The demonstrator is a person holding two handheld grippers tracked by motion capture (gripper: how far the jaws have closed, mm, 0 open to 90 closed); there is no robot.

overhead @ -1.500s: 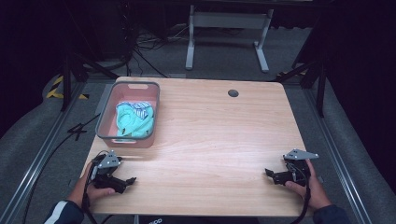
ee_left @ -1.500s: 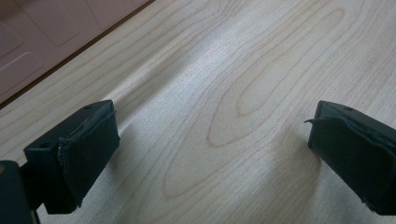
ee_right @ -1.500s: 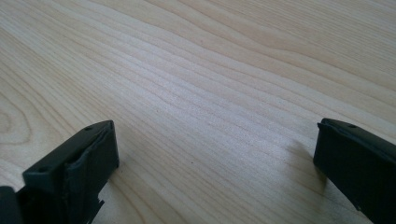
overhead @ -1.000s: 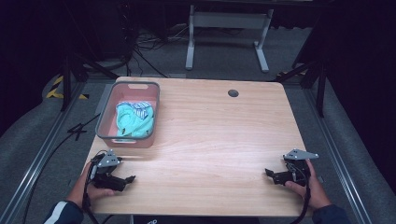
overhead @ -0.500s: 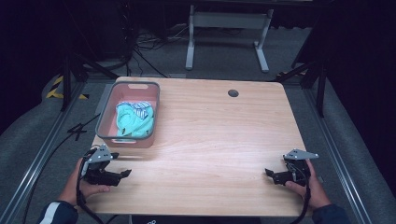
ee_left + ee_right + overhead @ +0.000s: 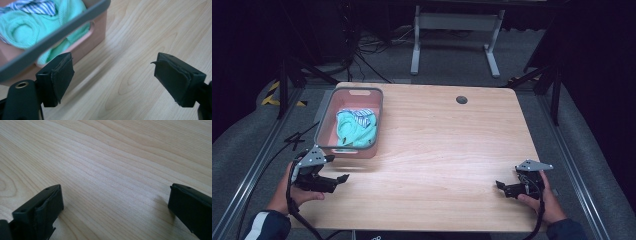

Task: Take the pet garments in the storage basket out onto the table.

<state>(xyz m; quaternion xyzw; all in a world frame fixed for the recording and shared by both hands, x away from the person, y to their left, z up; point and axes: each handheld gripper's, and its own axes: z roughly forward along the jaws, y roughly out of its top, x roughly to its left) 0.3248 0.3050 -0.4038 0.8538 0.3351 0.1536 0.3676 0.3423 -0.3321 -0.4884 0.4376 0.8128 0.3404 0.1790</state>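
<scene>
At the near left corner of the bench [image 6: 437, 150], the left gripper [image 6: 343, 178] is held in the person's left hand [image 6: 292, 192], just short of the near end of the pink basket [image 6: 374, 120]. Its jaws stand wide apart with nothing between them; they have just been opening a little further, and in the left gripper view only bare wood lies in the gap. That view looks over the basket's grey rim [image 6: 62, 30] at its left, with a handle slot cut into the pink end wall.

At the near right corner, the right gripper [image 6: 499, 185] lies low over the wood in the person's right hand [image 6: 544, 200], well apart from the basket. Its jaws are also spread wide and empty, and the right gripper view has plain wood grain between them.

Farther back on the left side, the basket holds a crumpled mint-green knitted garment [image 6: 357, 129], with a piece of blue-and-white striped cloth [image 6: 362, 116] lying on its far part. Both lie inside the basket, below the rim.

Near the far edge, right of centre, sits a round dark cable hole [image 6: 461, 99]. Beyond the bench, on grey carpet, stands a light metal frame [image 6: 452, 30] with black cables [image 6: 362, 45] to its left.
</scene>
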